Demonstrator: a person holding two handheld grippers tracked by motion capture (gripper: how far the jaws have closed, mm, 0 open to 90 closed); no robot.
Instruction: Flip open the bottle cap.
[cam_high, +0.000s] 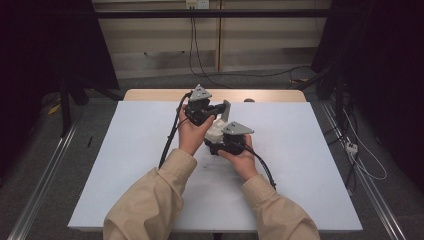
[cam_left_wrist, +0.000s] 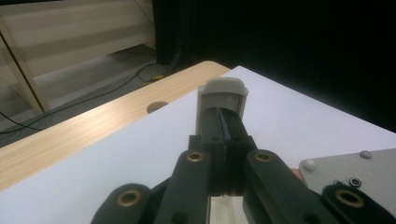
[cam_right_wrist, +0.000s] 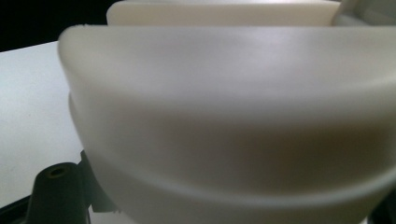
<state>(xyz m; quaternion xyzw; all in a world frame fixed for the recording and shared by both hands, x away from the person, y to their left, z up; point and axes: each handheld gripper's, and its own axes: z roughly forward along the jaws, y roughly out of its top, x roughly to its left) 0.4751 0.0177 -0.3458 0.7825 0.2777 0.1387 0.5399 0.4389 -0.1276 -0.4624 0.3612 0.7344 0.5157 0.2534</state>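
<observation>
White table (cam_high: 125, 165): cream part (cam_high: 216, 131) held w/ tab (cam_left_wrist: 222, 91) upright.

Two forearms in beige sleeves are reaching in from the near edge, converging at mid-table. The left hand (cam_high: 189, 134) is holding the black two-jaw left gripper (cam_high: 214, 111) with its jaws pressed together (pads meeting in the left gripper view). The right hand (cam_high: 243, 159) is holding the black right gripper (cam_high: 220, 141), jaws clamped.

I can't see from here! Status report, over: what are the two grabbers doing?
Left gripper shut on the grey tab. Right gripper shut on the white plastic part. Both above the white table. Nothing in the way.
</observation>
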